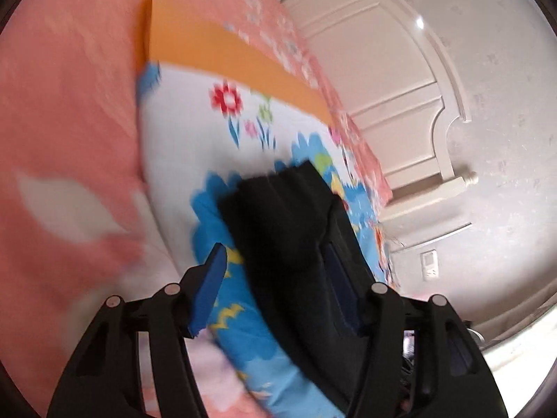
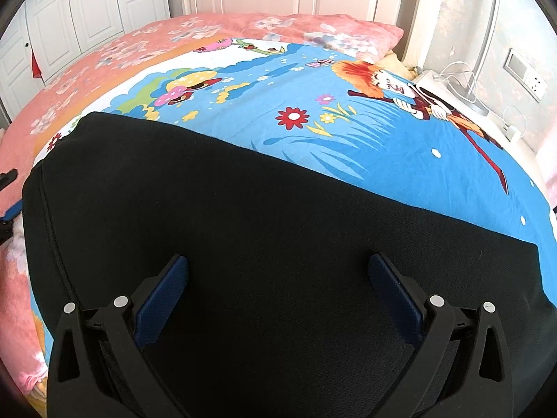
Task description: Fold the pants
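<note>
The black pants (image 2: 243, 244) lie flat on the blue cartoon sheet (image 2: 348, 139) near the bed's (image 2: 87, 69) foot edge, their long axis running across the bed, one end near its left edge. The right gripper (image 2: 278, 278) hovers over them, fingers spread wide. The left gripper (image 1: 278, 268) is blurred; dark cloth lies between its parted fingers, grip uncertain.
</note>
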Demonstrator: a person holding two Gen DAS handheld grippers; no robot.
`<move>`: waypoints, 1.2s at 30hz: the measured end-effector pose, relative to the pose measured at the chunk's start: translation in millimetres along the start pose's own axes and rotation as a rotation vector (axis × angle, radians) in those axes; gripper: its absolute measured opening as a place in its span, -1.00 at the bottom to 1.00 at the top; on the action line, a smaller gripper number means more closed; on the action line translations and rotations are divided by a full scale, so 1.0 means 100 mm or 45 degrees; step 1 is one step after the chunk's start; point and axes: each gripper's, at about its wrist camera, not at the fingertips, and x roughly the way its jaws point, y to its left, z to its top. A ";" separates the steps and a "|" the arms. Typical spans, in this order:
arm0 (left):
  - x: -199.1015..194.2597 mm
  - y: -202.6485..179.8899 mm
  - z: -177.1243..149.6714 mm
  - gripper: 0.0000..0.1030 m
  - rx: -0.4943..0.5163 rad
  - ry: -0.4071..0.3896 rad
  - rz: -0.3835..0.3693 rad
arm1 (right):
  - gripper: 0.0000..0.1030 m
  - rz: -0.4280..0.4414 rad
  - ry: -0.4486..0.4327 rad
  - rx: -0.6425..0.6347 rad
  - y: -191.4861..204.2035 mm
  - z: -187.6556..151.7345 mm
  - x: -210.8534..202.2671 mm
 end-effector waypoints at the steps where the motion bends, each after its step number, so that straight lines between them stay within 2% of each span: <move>1: 0.09 0.03 -0.03 0.09 -0.047 0.033 0.001 | 0.92 0.001 0.000 0.000 0.00 0.00 0.00; 4: 0.20 0.07 -0.03 0.04 -0.142 0.052 -0.057 | 0.92 0.000 -0.001 0.000 0.00 0.00 0.00; 7: 0.33 0.06 0.07 0.04 -0.187 0.067 -0.072 | 0.92 0.001 -0.001 0.001 0.00 0.00 0.00; 9: 0.39 0.05 0.13 -0.10 -0.189 0.062 -0.069 | 0.92 0.001 -0.001 0.002 0.00 0.00 0.00; 11: 0.44 0.12 0.23 -0.43 -0.219 0.047 -0.065 | 0.92 0.004 -0.002 0.005 0.00 0.00 0.00; 12: 0.45 0.14 0.25 -0.50 -0.214 0.043 -0.045 | 0.92 0.004 -0.002 0.005 0.00 0.00 0.00; 13: 0.43 0.15 0.28 -0.65 -0.207 0.039 -0.047 | 0.92 0.005 -0.002 0.007 0.00 0.00 0.00; 14: 0.43 0.13 0.30 -0.77 -0.189 0.036 -0.077 | 0.92 0.004 -0.003 0.008 0.00 -0.01 0.00; 15: 0.39 0.08 0.31 -0.77 -0.156 0.025 -0.090 | 0.92 0.004 -0.003 0.009 0.01 -0.01 0.00; 18: 0.20 -0.31 0.25 -0.78 0.088 -0.025 -0.026 | 0.92 0.003 -0.003 0.008 0.01 -0.01 0.00; 21: 0.04 -0.95 0.03 -0.79 0.437 -0.085 0.131 | 0.92 0.015 -0.002 0.010 0.00 -0.01 -0.01; 23: -0.02 -1.51 -0.32 -0.79 0.771 -0.155 0.269 | 0.90 0.081 -0.008 0.052 -0.08 -0.01 -0.04; 25: -0.02 -2.07 -0.93 -0.79 1.160 -0.239 0.383 | 0.90 0.216 -0.009 0.197 -0.30 -0.06 -0.16; 26: -0.01 -2.23 -1.17 -0.79 1.279 -0.262 0.406 | 0.90 0.330 0.006 0.326 -0.48 -0.11 -0.24; 28: 0.06 -2.54 -2.00 -0.78 1.633 -0.314 0.429 | 0.90 0.499 0.014 0.525 -0.75 -0.22 -0.35; 30: 0.23 -2.62 -2.66 -0.78 1.885 -0.320 0.426 | 0.91 0.679 0.010 0.726 -1.05 -0.38 -0.47; 31: 0.38 -2.55 -3.12 -0.78 2.058 -0.272 0.412 | 0.91 0.707 0.012 0.764 -1.13 -0.41 -0.50; 33: 0.64 -2.36 -3.63 -0.78 2.253 -0.165 0.422 | 0.91 0.727 0.005 0.808 -1.27 -0.49 -0.61; 34: 0.72 -2.28 -3.76 -0.78 2.313 -0.150 0.441 | 0.91 0.749 0.002 0.819 -1.32 -0.50 -0.66; 36: 0.79 -2.15 -3.91 -0.78 2.384 -0.207 0.502 | 0.91 0.818 0.020 0.841 -1.35 -0.52 -0.71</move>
